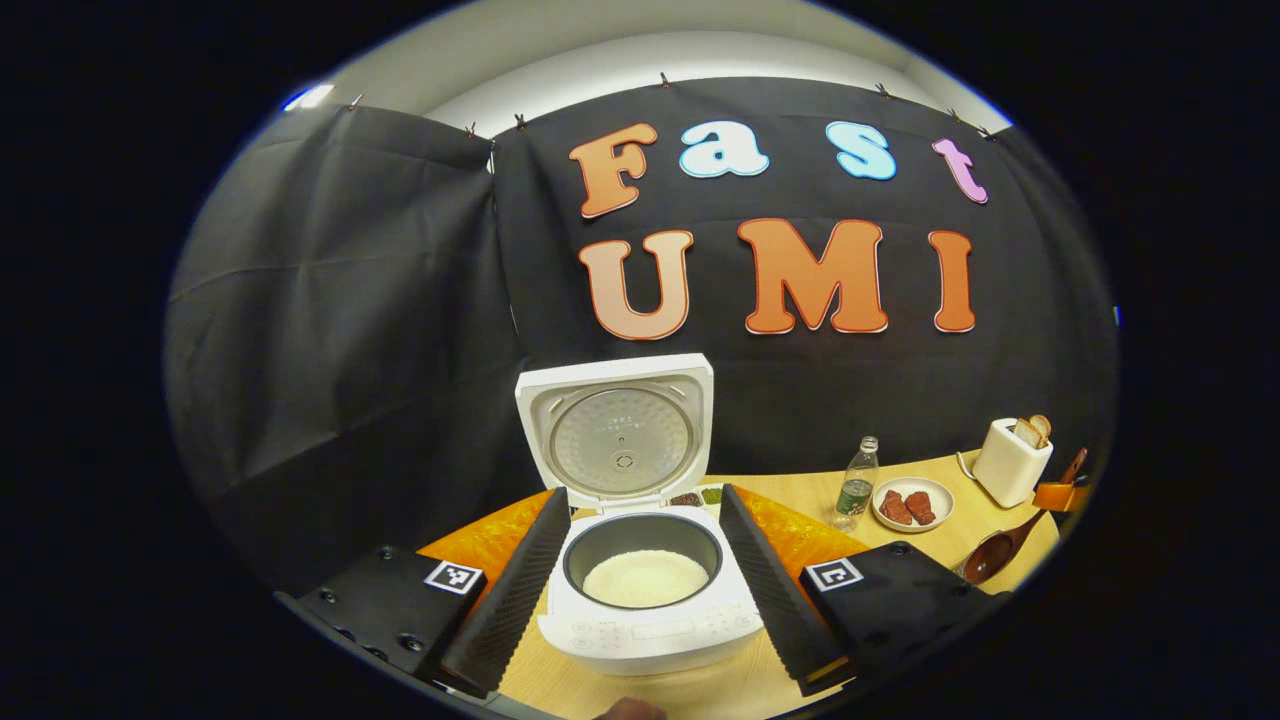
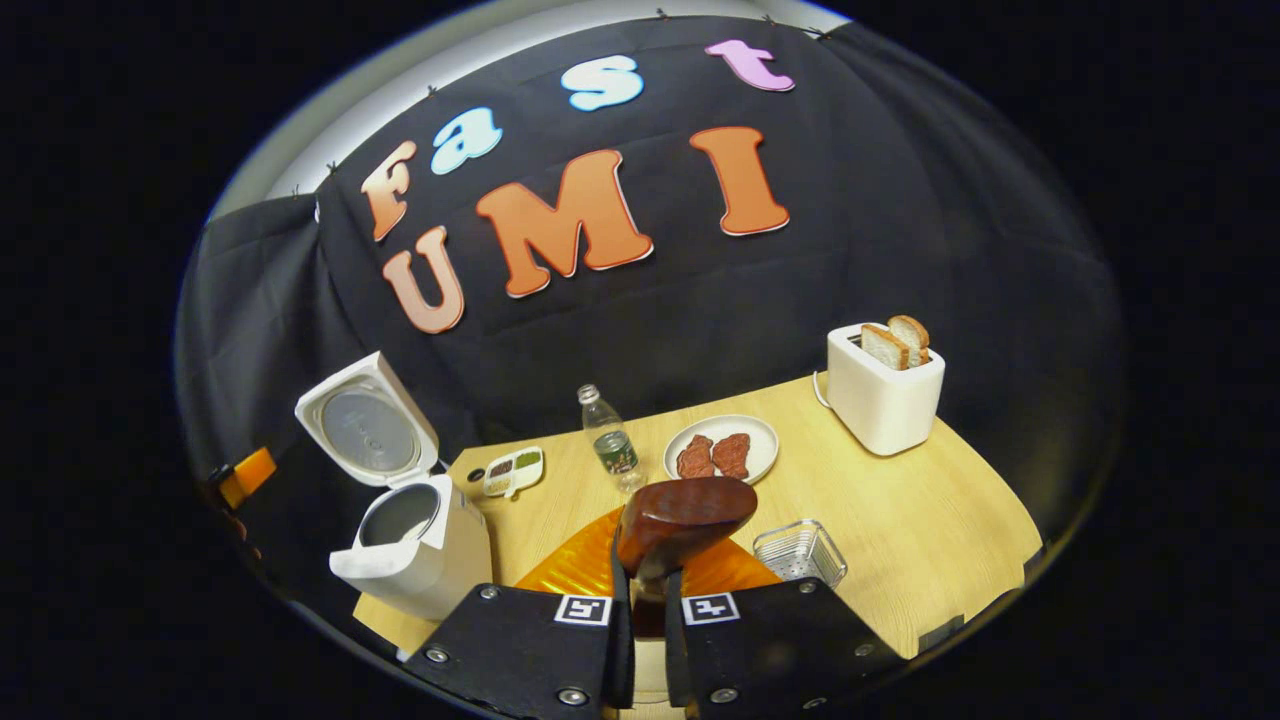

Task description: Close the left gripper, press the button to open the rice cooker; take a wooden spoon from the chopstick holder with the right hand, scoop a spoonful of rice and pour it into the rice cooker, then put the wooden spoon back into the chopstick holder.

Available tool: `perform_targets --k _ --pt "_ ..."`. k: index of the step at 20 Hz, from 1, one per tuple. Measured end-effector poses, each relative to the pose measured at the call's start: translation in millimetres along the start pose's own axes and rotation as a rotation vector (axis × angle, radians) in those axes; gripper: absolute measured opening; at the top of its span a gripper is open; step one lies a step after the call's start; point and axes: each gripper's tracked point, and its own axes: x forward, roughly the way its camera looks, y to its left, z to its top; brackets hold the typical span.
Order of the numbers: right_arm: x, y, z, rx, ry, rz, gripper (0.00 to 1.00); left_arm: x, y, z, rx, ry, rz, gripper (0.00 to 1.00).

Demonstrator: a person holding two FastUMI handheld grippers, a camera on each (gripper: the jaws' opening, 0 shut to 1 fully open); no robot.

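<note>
Wooden table (image 2: 900, 500) carries the open cooker (image 1: 640, 590), rice inside, straight ahead between my spread left gripper (image 1: 640, 560). My right gripper (image 2: 648, 590) pinches the spoon (image 2: 685, 515), bowl pointing forward; the cooker lies to its left, so the right hand is the one to move.

Even overhead light, sharp focus, strong fisheye bending at edges.

Rice (image 1: 645, 578) in rice cooker (image 1: 650, 640)

Wooden spoon (image 2: 683, 518) handle hidden between right gripper (image 2: 648, 610) fingers; small dish (image 2: 513, 470) contents too small to tell.
</note>
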Motion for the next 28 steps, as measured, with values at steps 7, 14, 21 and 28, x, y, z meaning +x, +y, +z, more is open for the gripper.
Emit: perform_targets --k 7,14,21,28 --pt "19.7 20.3 -70.3 -0.297 0.076 -0.081 0.12 13.9 14.7 -18.1 -0.006 0.042 -0.031 0.99" --pt "36.2 30.5 -114.7 -0.578 0.036 -0.17 0.12 22.3 26.9 -22.6 0.049 0.06 -0.058 1.0" --pt "37.0 34.8 -146.0 -0.654 0.042 -0.186 0.12 31.4 18.2 -19.1 0.102 0.059 -0.117 0.99" --pt "29.3 69.8 -153.1 -0.405 0.077 -0.084 0.12 34.3 14.1 -23.5 0.109 0.062 -0.143 1.0"
